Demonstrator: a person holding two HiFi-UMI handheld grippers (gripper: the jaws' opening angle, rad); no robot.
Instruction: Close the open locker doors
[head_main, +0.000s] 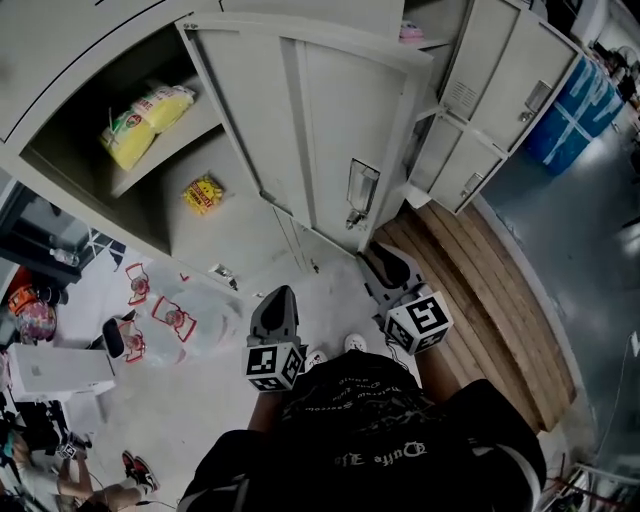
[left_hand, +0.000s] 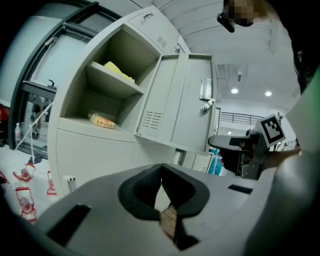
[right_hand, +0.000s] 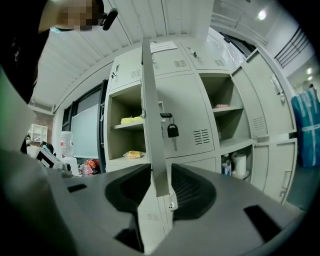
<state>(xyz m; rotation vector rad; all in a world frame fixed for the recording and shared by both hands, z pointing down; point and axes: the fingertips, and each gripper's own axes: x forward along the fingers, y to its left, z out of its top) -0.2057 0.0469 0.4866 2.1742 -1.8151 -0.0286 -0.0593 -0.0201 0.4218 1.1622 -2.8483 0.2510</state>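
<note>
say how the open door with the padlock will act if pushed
The door likely swings as one stiff panel: it looks like ribbed sheet metal. It probably feels light, being thin edge-on. The padlock hanging on it may swing and rattle.

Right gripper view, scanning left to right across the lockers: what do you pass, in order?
plastic bottle → yellow pack on the shelf → open door's edge → black padlock → white roll → blue object
</note>
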